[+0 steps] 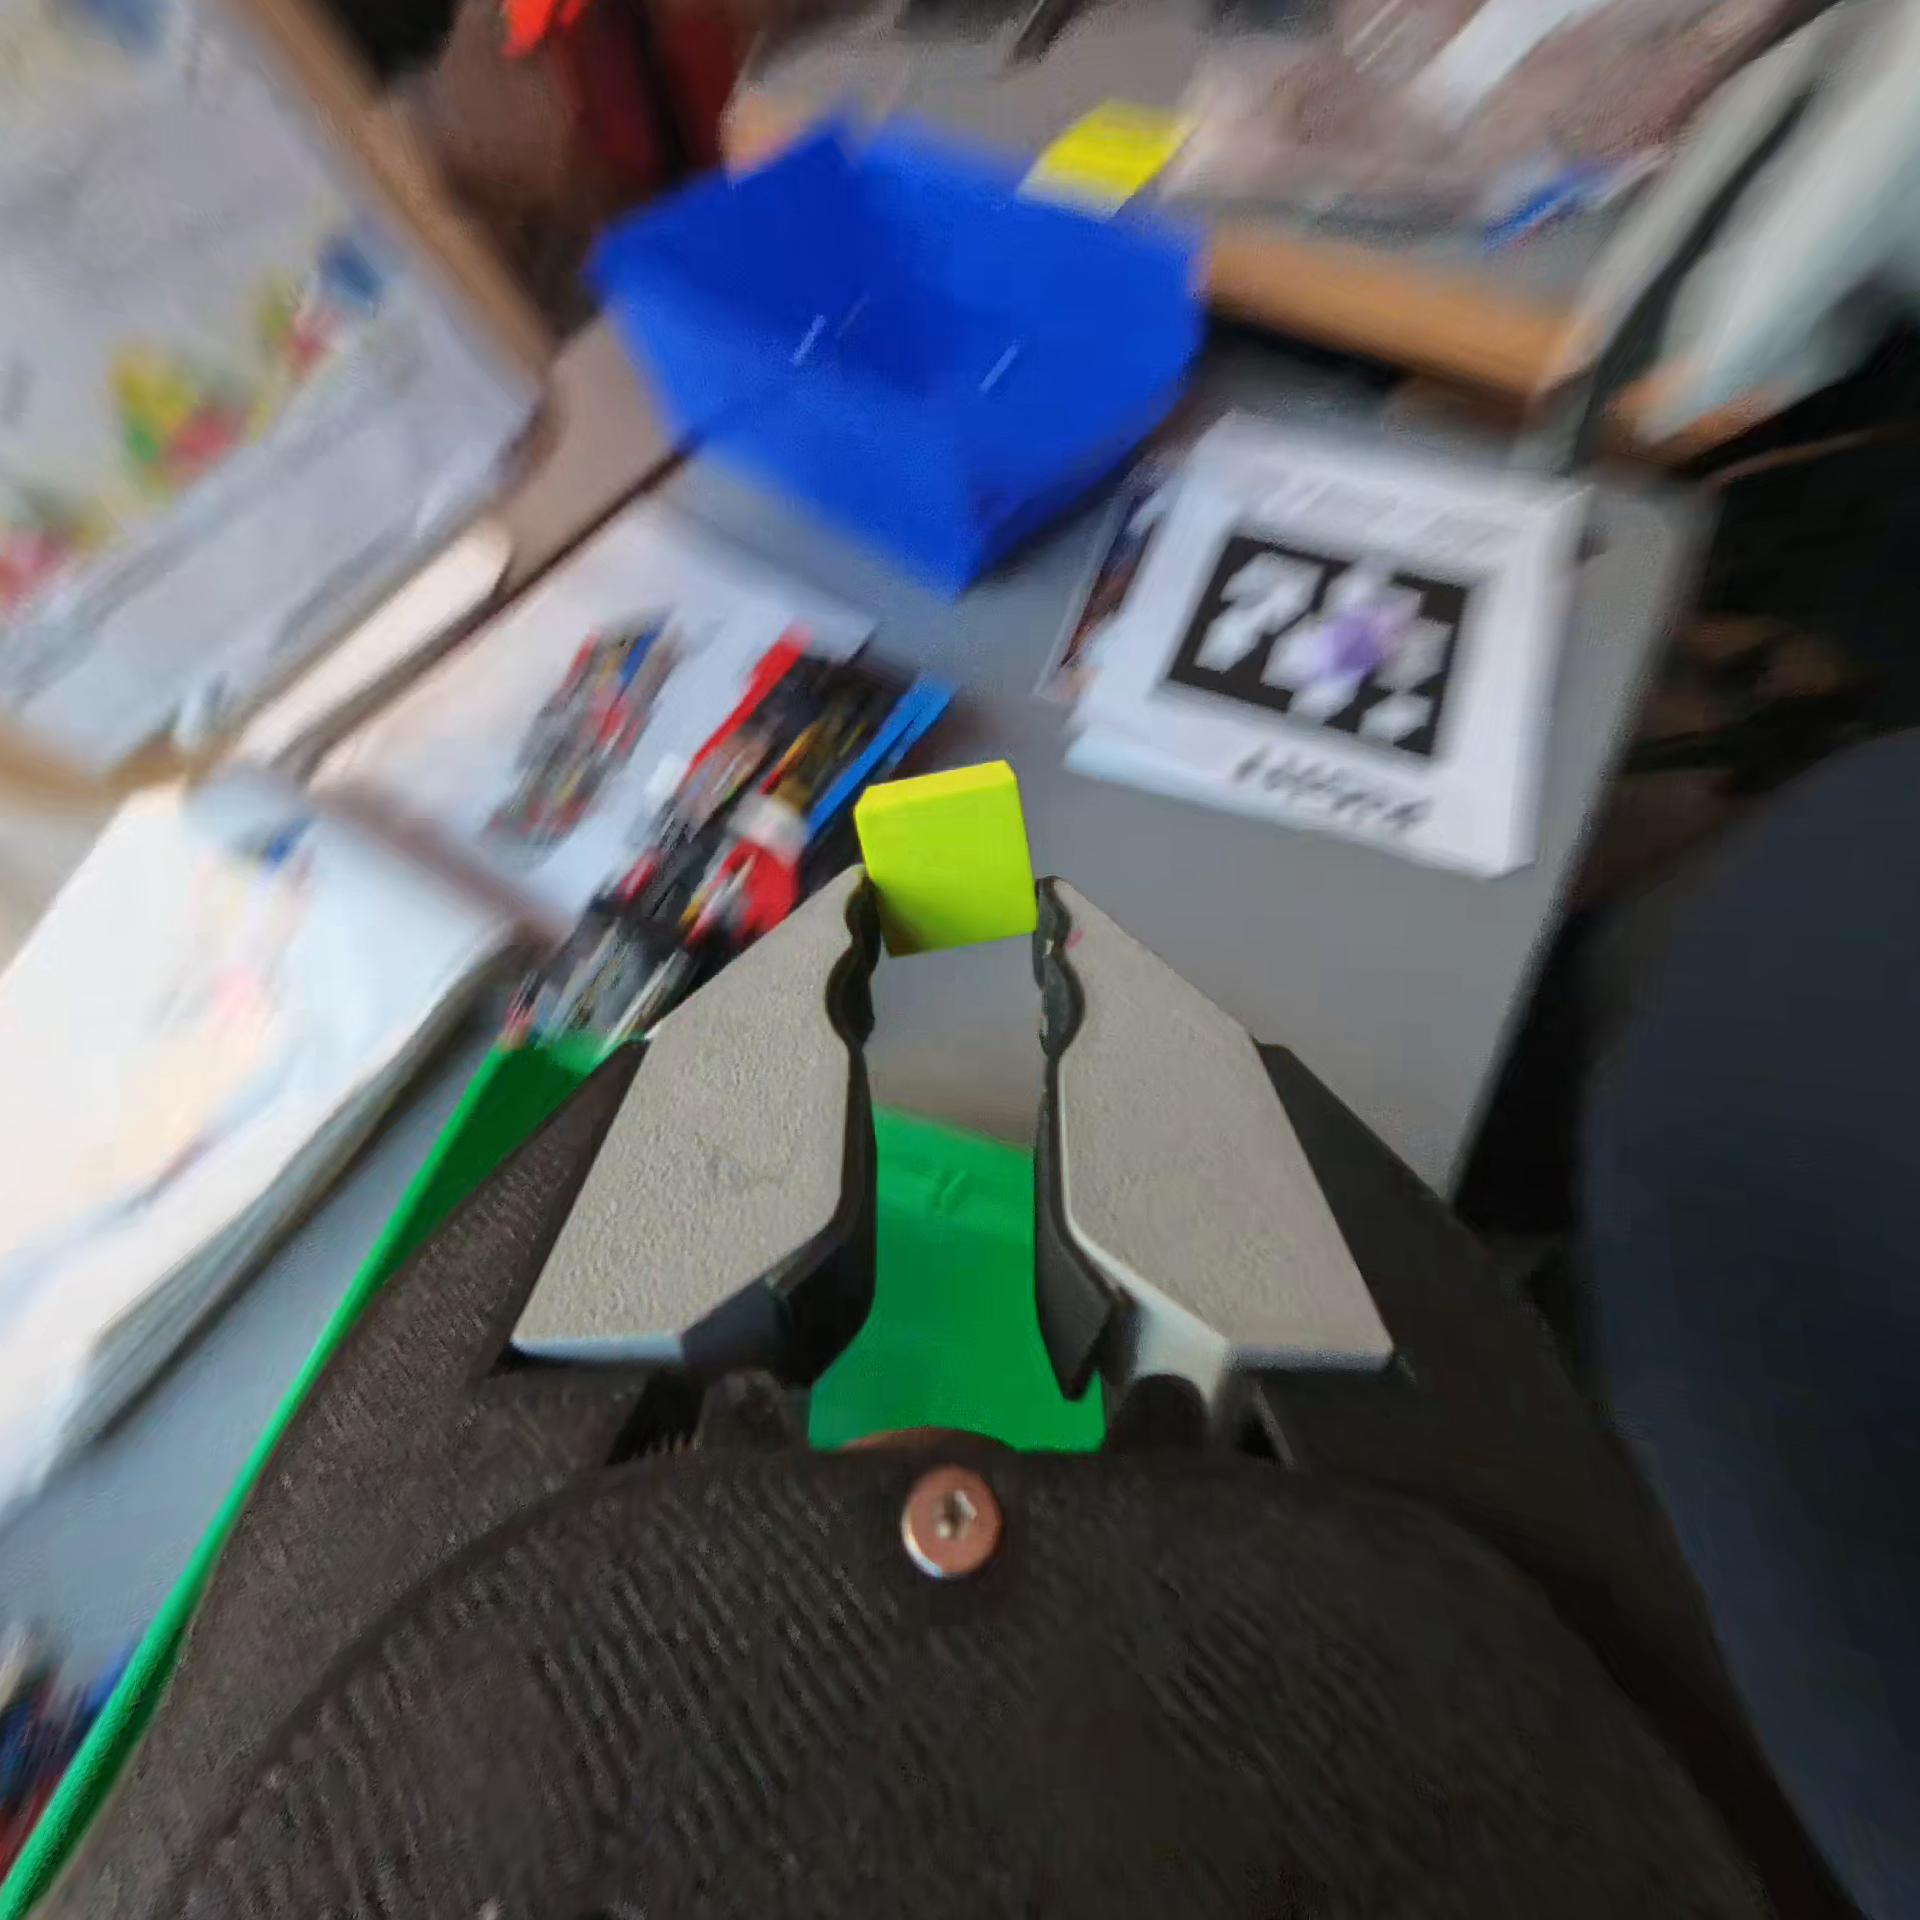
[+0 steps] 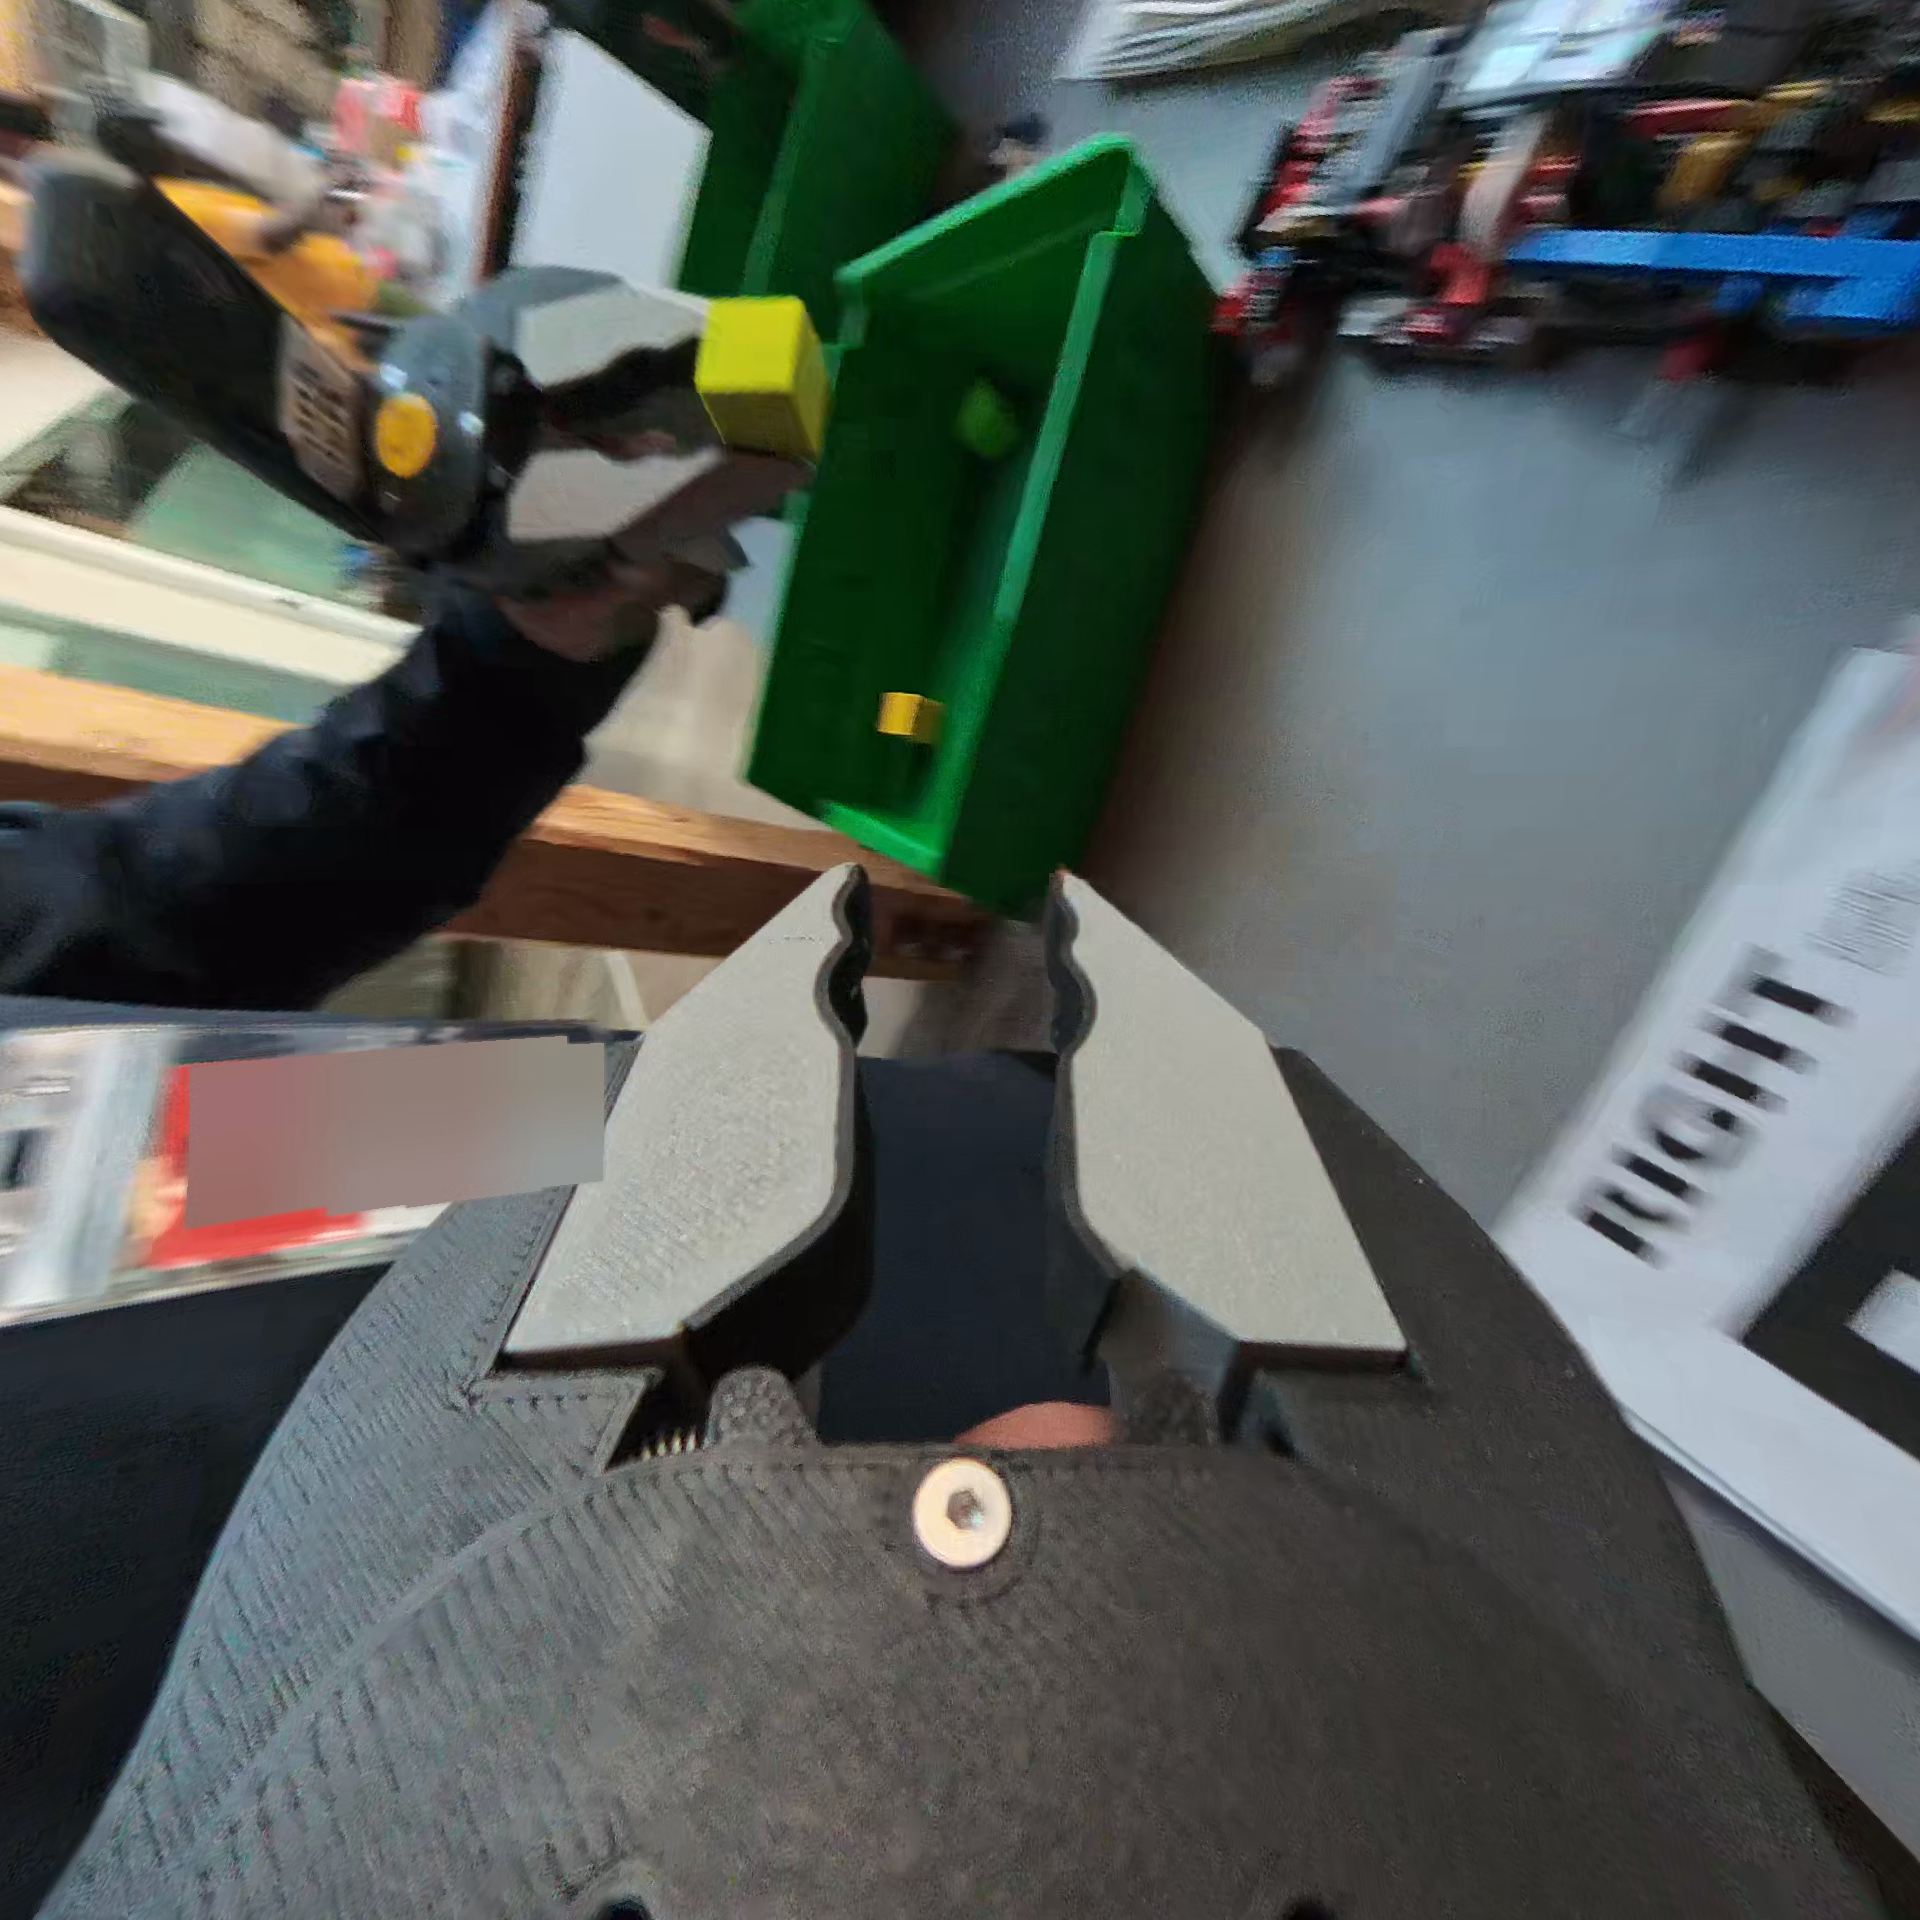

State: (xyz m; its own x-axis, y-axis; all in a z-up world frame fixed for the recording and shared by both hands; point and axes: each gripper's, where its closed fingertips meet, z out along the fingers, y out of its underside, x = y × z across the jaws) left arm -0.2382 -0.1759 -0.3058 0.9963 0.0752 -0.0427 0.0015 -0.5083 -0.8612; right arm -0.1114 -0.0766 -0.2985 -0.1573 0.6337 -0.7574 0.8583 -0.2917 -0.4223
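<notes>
My left gripper point(image 1: 951, 902) is shut on a small yellow-green block point(image 1: 943, 852), pinched at its lower end between the two fingertips. It holds the block in the air above a green bin point(image 1: 956, 1299). The right wrist view shows the same gripper point(image 2: 743, 390) from the side, gripping the block point(image 2: 764, 374) just left of the green bin's rim point(image 2: 1081, 416). My right gripper point(image 2: 951, 914) is open with nothing between its fingers. It hovers near the bin's closer corner. A small yellow piece point(image 2: 909, 717) and a green piece point(image 2: 987, 416) lie inside the bin.
A blue bin point(image 1: 904, 343) stands farther off on the grey table point(image 1: 1247, 987). A white box with a black-and-white marker point(image 1: 1320, 644) is to its right. Printed booklets point(image 1: 208, 1039) lie at the left. A second green bin point(image 2: 821, 135) and a wooden edge point(image 2: 644, 862) are nearby. Some 15 centimeters of space lies between my two pairs of fingers.
</notes>
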